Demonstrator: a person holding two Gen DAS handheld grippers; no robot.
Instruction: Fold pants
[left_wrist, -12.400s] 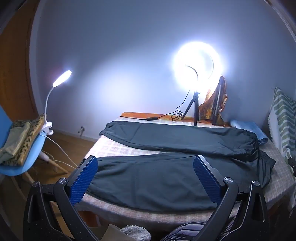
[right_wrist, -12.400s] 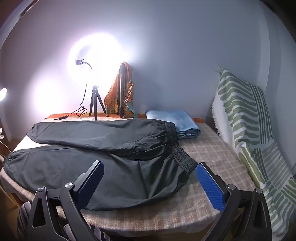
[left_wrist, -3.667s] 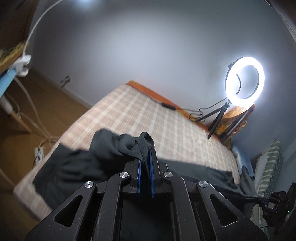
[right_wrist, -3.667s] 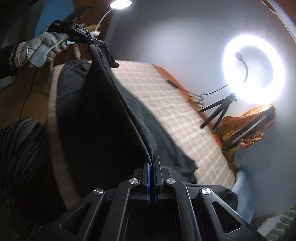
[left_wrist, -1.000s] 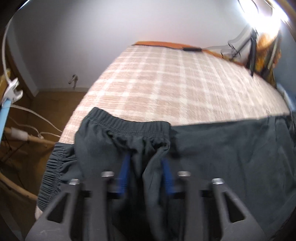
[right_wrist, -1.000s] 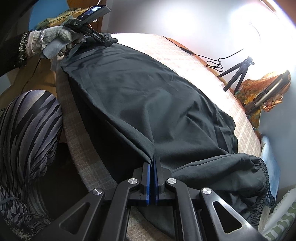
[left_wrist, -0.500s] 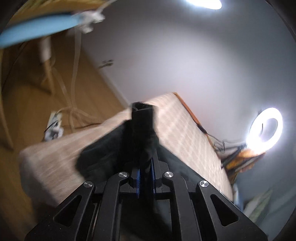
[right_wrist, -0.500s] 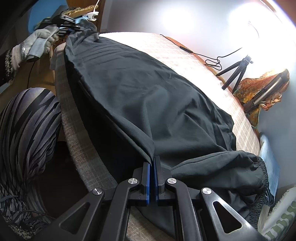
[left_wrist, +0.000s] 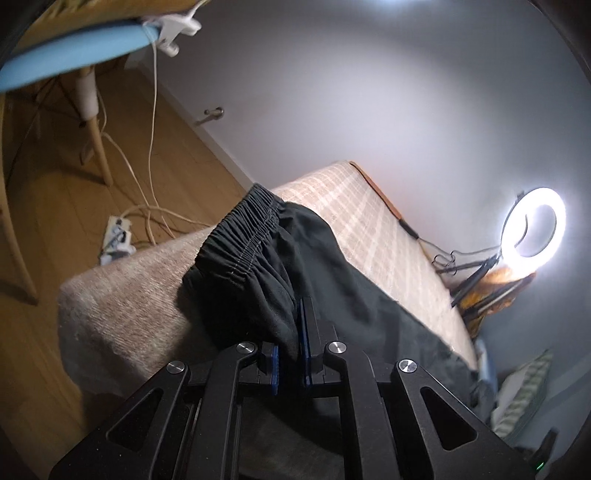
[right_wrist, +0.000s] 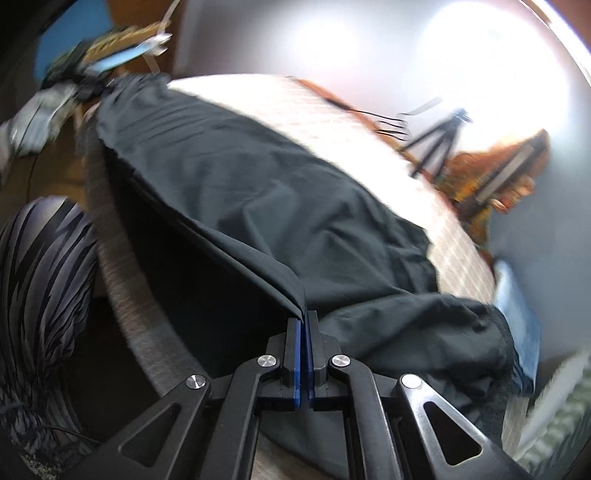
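Observation:
The dark pants (right_wrist: 280, 192) lie lengthwise on the plaid bed (right_wrist: 306, 110), one leg over the other. My right gripper (right_wrist: 303, 319) is shut on a folded edge of the fabric near the gathered waist end (right_wrist: 480, 332) and holds it slightly raised. In the left wrist view, an elastic cuff (left_wrist: 243, 229) of the pants (left_wrist: 354, 295) rests at the bed's corner. My left gripper (left_wrist: 291, 332) is shut on a bunch of cloth just behind that cuff. Far off in the blurred right wrist view, a gloved hand (right_wrist: 33, 110) holds the left gripper.
The bed (left_wrist: 125, 280) ends just beyond the cuff, with wooden floor, cables and a power strip (left_wrist: 116, 236) below. A blue chair (left_wrist: 70, 55) stands nearby. A ring light (left_wrist: 533, 232) on a tripod (right_wrist: 439, 140) stands at the far edge. Folded blue cloth (right_wrist: 517, 314) lies past the waist. A striped leg (right_wrist: 37, 277) is near the bedside.
The left gripper closed on the cuff end, rolled and swung toward the bed's corner, then stayed still. The right gripper lifted its fold a little, blurring its view.

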